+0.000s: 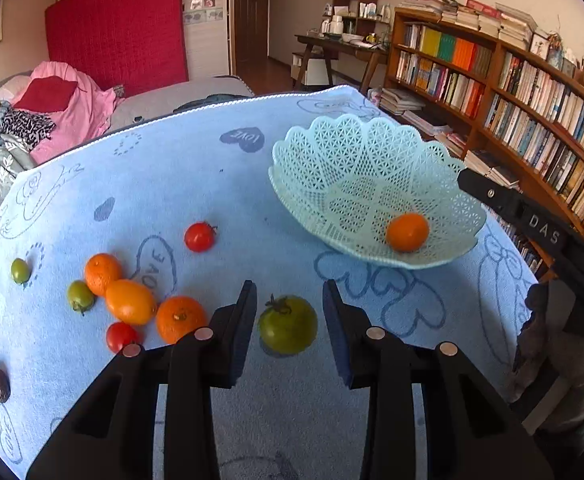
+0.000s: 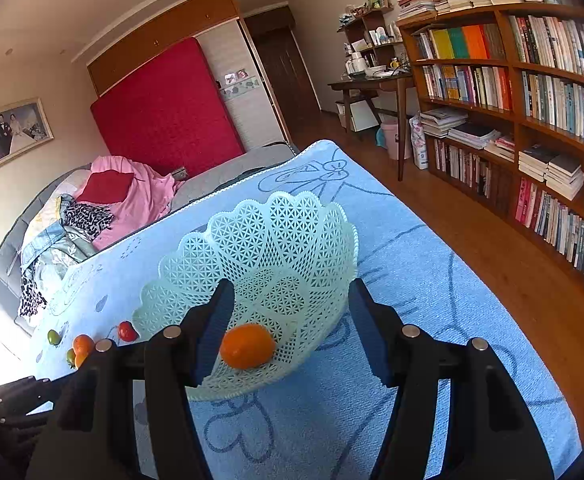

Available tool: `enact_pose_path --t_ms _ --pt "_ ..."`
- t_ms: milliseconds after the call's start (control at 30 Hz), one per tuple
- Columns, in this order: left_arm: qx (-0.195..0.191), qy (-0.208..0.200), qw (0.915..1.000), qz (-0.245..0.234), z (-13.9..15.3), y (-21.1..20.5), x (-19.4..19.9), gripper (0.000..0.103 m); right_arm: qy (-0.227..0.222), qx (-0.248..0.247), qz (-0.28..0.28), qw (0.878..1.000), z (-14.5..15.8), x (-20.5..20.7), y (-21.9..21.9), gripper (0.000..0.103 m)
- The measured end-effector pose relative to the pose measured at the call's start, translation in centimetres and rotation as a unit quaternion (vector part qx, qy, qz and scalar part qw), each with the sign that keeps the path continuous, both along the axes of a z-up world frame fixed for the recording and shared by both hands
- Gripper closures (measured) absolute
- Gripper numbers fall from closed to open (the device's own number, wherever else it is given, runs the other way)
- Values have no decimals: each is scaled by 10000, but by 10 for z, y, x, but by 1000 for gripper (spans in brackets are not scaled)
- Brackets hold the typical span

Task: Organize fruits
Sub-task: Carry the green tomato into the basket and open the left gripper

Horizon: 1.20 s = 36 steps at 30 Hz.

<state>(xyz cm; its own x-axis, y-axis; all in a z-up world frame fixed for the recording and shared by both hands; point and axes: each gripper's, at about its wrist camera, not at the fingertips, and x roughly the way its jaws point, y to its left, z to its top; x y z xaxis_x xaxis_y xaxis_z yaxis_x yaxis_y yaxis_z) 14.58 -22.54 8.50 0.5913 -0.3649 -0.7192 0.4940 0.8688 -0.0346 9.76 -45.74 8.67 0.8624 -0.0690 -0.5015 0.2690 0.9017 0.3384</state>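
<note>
My left gripper (image 1: 290, 304) jaws apart — big green tomato (image 1: 288, 324) sits between them on the blue towel (image 1: 196, 176), seemingly untouched. Loose fruit cluster (image 1: 132, 300) just left; bare towel ahead. My right gripper (image 2: 292, 312) jaws apart over the lattice basket (image 2: 276, 240), near the counter's right edge — one orange fruit (image 2: 247, 345) inside.
</note>
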Motion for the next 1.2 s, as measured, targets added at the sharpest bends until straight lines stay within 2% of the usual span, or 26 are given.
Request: enact_pose_path --t_ms 167,300,400,500,567,667,867,967,1000,1200 --pt "-128 -357 9990 -244 23 -31 9 68 3 28 -43 10000 -2 0 -2 42" --pt "-206 -358 9989 -210 29 -30 14 68 -40 51 -76 10000 -2 -1 -5 42" --pt "-161 -185 9996 -124 20 -19 14 64 -30 109 -83 9999 -5 0 -7 42" --pt "-23 92 9999 -63 -1 -13 11 50 16 150 -70 9999 -9 3 -6 42" --pt "-15 355 9994 -38 -15 -12 11 50 16 141 -62 9999 -9 3 -5 42" --pt "-75 653 9978 -101 -30 -15 9 50 -21 126 -82 9999 -9 2 -5 42" --pt "44 787 9967 -196 -49 -28 14 52 -4 155 -99 9998 -10 2 -8 42" --pt "43 856 9961 -226 -56 -34 19 64 2 159 -99 9998 -10 3 -8 42" --pt "10 896 9957 -245 -58 -34 20 68 5 158 -101 9998 -11 3 -8 42" --pt "12 705 9972 -228 -45 -23 10 68 8 182 -151 9997 -13 3 -12 42"
